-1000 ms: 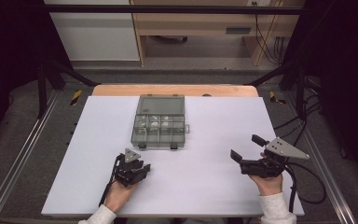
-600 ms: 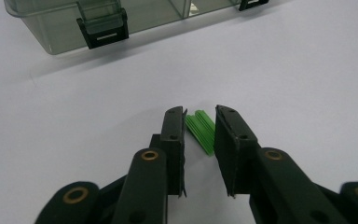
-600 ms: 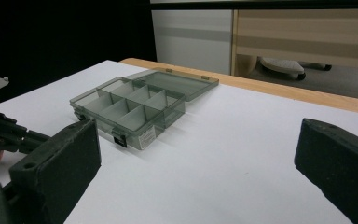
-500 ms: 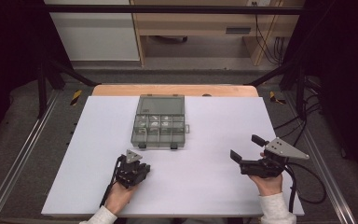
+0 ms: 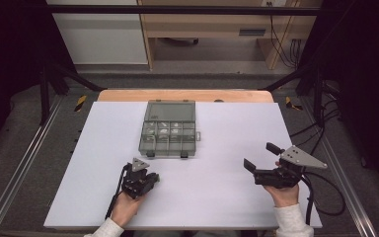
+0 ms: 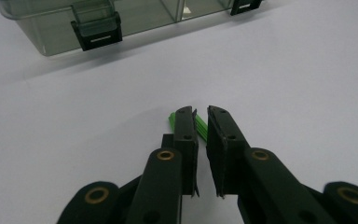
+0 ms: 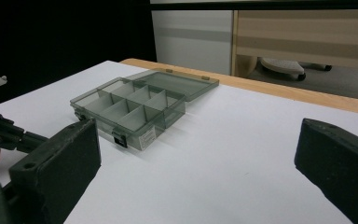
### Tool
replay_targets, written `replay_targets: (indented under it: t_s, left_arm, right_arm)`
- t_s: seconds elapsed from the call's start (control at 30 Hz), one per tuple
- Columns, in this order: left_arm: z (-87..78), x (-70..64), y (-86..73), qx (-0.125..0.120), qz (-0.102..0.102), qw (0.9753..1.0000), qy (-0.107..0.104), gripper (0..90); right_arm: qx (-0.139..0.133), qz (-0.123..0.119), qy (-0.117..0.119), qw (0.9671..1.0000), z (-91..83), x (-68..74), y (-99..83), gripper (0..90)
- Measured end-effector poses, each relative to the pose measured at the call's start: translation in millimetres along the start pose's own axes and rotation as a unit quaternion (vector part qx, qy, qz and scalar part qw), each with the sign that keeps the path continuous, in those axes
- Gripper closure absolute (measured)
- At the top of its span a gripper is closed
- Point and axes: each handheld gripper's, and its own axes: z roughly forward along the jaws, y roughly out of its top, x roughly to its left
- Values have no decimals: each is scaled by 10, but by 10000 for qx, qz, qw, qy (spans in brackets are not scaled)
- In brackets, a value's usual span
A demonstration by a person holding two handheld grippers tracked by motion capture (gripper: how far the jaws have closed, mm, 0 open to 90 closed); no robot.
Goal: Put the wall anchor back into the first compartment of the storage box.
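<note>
A small green ribbed piece (image 6: 201,128) lies low on the white table, and my left gripper (image 6: 201,111) is shut on it, with green showing between the jaws and beside the left one. In the high view the left gripper (image 5: 148,177) sits just short of the clear grey compartment box (image 5: 169,133), whose lid lies open toward the far side. My right gripper (image 5: 260,156) hovers at the right of the table, jaws wide open and holding nothing. From the right gripper (image 7: 196,158) the box (image 7: 130,109) is ahead to the left. Its front latch (image 6: 96,35) is near the left gripper.
The white table top (image 5: 227,128) has a wooden strip (image 5: 185,95) along its far edge. Cables (image 5: 321,197) trail off the right gripper past the table's right edge. Metal rails (image 5: 15,173) run along the left side.
</note>
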Motion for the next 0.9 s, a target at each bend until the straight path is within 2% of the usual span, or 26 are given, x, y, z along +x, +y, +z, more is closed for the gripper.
replay_targets:
  t_s: [0.07,0.33,0.57,0.7,0.77,0.8,0.9]
  left_arm:
    - [5,-4,5,-5,52,10000,42,797]
    - [-29,32,16,-94,33,9998,175,765]
    - [41,72,5,76,61,9995,293,740]
    - [49,57,3,83,103,9993,360,752]
    - [49,47,2,117,184,9989,426,768]
    - [44,38,4,184,294,9983,476,775]
    - [47,3,10,241,360,9976,541,797]
  right_arm:
    - [3,-8,-3,10000,-3,-1,1,6]
    - [-8,-10,6,10000,-6,-5,1,6]
    - [9,2,0,10000,0,-2,-1,6]
    - [0,-25,18,10000,-1,-8,-2,6]
    - [10,-37,19,10000,-3,-12,-3,5]
    - [1,-34,14,10000,-2,-11,-3,5]
    - [-18,-24,15,10000,-2,-8,0,6]
